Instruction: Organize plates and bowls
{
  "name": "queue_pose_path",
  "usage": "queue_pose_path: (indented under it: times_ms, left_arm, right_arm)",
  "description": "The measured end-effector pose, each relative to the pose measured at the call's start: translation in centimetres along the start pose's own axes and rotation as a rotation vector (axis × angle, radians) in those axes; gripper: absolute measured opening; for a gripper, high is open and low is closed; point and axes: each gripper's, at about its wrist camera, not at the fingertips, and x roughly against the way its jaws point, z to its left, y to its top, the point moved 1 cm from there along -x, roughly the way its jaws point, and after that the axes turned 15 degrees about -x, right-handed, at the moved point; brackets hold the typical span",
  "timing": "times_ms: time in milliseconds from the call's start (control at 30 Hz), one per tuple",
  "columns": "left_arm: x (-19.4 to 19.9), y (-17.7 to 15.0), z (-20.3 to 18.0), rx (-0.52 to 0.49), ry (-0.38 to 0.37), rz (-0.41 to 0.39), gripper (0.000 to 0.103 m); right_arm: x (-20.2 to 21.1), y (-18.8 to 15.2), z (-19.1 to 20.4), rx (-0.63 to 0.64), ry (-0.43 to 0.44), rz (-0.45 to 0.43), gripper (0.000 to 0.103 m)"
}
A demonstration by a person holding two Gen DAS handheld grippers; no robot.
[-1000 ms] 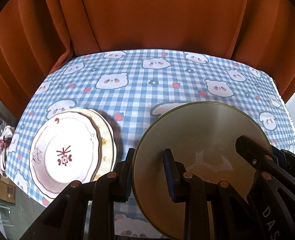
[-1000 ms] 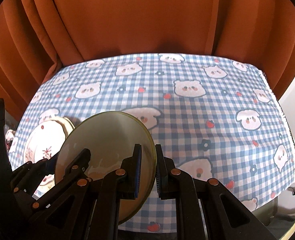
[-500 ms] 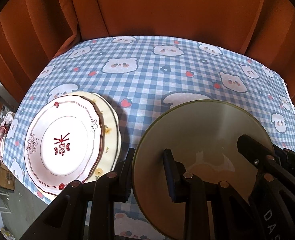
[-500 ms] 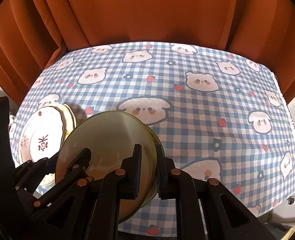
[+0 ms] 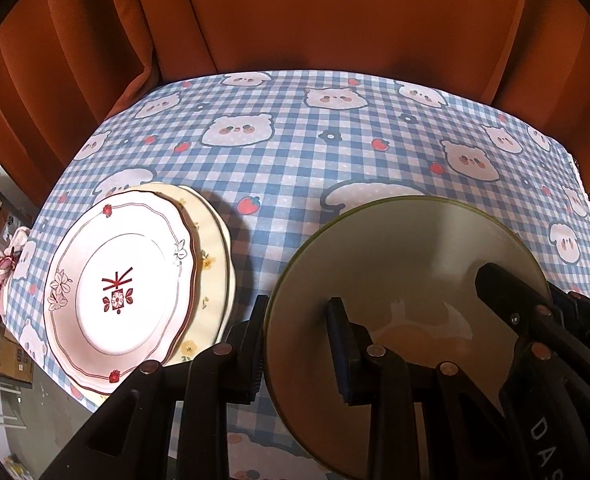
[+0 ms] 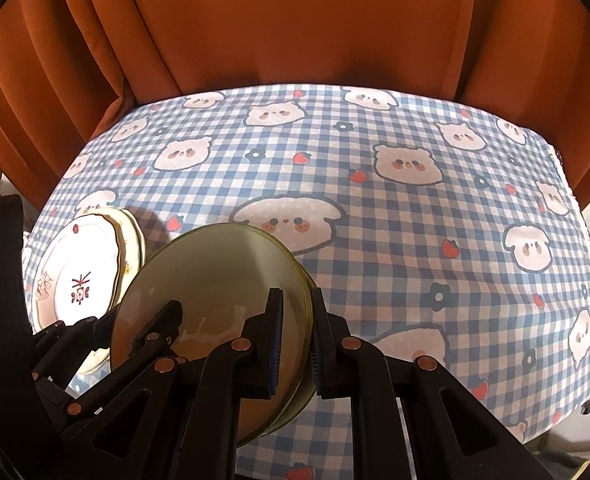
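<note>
An olive-green bowl (image 5: 407,276) is held tilted just over the checked tablecloth (image 5: 295,160) by both grippers. My left gripper (image 5: 297,344) is shut on its left rim, one finger inside and one outside. My right gripper (image 6: 297,340) is shut on the right rim and shows in the left wrist view as the right gripper (image 5: 515,304). Left of the bowl a white plate with a red motif (image 5: 119,280) lies on a cream flowered plate (image 5: 211,264). I cannot tell whether the bowl's base touches the cloth.
An orange curtain (image 6: 295,20) hangs right behind the table's far edge. The cloth right of the bowl (image 6: 455,260) carries nothing. The plate stack (image 6: 75,276) sits at the table's left edge, with boxes and a pink bundle (image 5: 3,256) on the floor beyond.
Both grippers stay clamped on the bowl. The bowl has sunk slightly toward the cloth, and the plate stack now shows more fully at the left.
</note>
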Motion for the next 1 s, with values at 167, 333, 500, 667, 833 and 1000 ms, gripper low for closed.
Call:
queue_pose_path:
  times_ms: [167, 333, 500, 667, 833, 1000]
  left_arm:
    - [0.1, -0.3, 0.2, 0.016, -0.067, -0.006, 0.043]
    - [0.7, -0.4, 0.7, 0.005, -0.086, -0.029, 0.066]
    - [0.6, -0.1, 2.2, 0.003, -0.142, -0.048, 0.076]
    - [-1.0, 0.5, 3.3, -0.015, -0.235, -0.005, 0.077]
    - [-2.2, 1.0, 3.2, -0.076, -0.337, 0.026, 0.077]
    - [-3.2, 1.0, 2.7, -0.124, -0.454, 0.062, 0.076]
  right_arm:
    - [0.1, -0.1, 0.2, -0.004, 0.021, 0.002, 0.024]
    - [0.3, -0.3, 0.6, -0.007, 0.048, 0.029, 0.048]
    - [1.0, -0.2, 1.2, -0.039, -0.023, -0.012, 0.069]
    - [0.5, 0.3, 0.9, -0.104, -0.077, -0.001, 0.071]
    - [-0.3, 0.4, 0.6, -0.186, -0.142, 0.03, 0.071]
    - [-0.7, 0.1, 0.4, -0.248, -0.219, 0.043, 0.071]
